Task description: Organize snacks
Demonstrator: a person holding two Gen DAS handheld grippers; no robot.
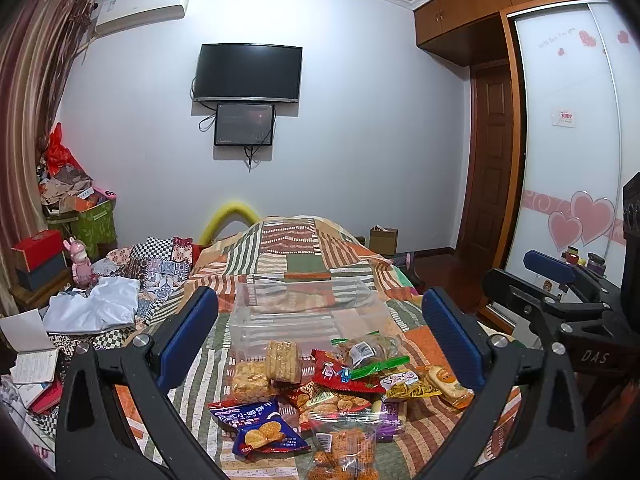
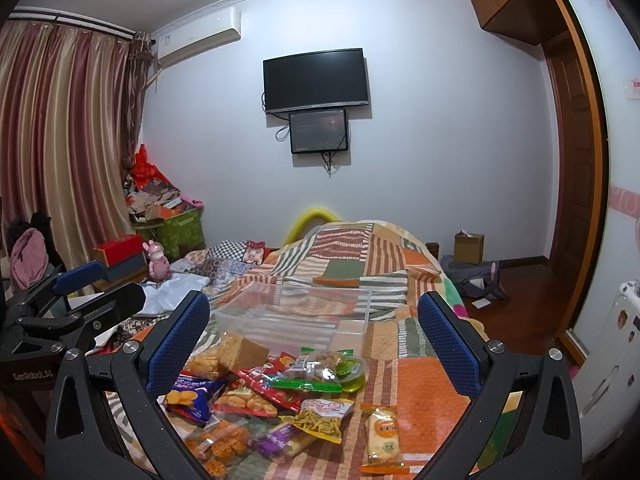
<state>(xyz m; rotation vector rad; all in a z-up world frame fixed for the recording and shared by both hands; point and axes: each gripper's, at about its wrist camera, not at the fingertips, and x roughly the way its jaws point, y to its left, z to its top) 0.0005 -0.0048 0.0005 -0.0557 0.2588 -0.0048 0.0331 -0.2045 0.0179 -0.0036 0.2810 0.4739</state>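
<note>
A pile of snack packets (image 1: 320, 392) lies on the striped bedspread, also in the right wrist view (image 2: 280, 396). It holds a blue biscuit pack (image 1: 256, 428), a red packet (image 1: 340, 372), a clear bag of round orange snacks (image 1: 344, 448) and an orange rice cracker pack (image 2: 382, 432). Behind the pile stands a clear plastic bin (image 1: 308, 316), seen also from the right (image 2: 296, 316). My left gripper (image 1: 320, 336) is open above the pile. My right gripper (image 2: 316, 344) is open above it too. Both hold nothing.
The bed (image 1: 304, 248) runs toward the far wall. Folded cloth and papers (image 1: 92, 308) lie at its left. Boxes and a pink toy (image 1: 80, 260) stand at the left wall. A wardrobe (image 1: 576, 140) and wooden floor (image 2: 520, 292) are at the right.
</note>
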